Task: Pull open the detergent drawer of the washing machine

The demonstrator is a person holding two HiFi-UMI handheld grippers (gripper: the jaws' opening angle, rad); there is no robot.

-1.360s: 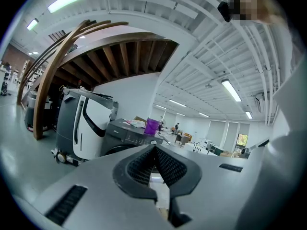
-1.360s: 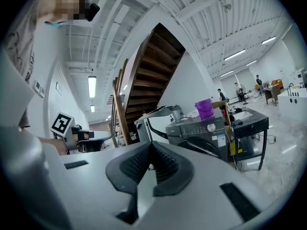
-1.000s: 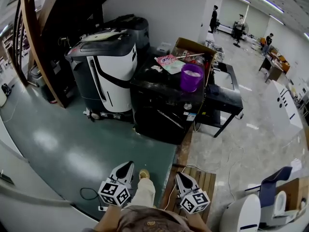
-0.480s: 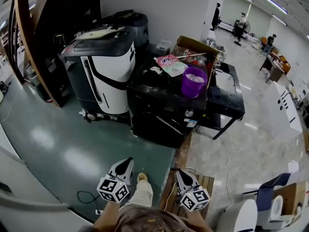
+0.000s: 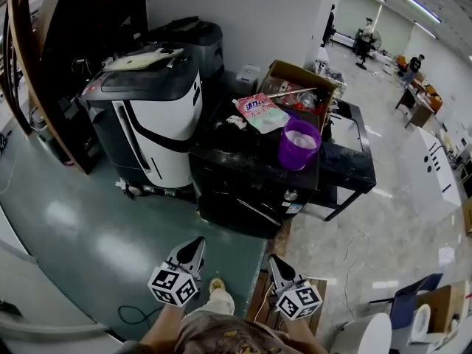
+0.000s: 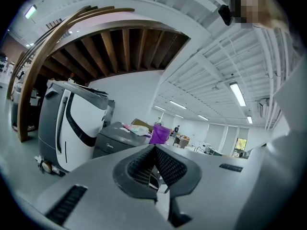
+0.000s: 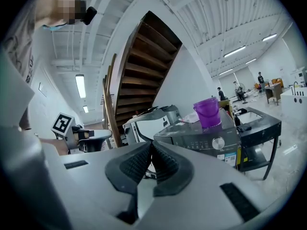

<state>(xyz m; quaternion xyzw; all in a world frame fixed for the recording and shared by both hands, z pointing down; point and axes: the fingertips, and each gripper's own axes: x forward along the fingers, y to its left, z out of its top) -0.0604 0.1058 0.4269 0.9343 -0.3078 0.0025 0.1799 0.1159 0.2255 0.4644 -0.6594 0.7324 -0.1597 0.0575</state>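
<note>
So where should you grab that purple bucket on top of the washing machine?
Probably its rim, coming down from above. The purple bucket stands upright with its mouth open on the black washing machine, so one jaw could slip inside the wall and one outside. The side nearest the person looks best, since the cardboard box crowds the far side.

pale grey left gripper [image 5: 196,245] and right gripper [image 5: 275,262], each with black ribbed fingers [image 6: 168,164] and a black-and-white marker cube [image 5: 174,287]; pale trousers [image 5: 219,302], tan shoe [image 5: 216,285].
</note>
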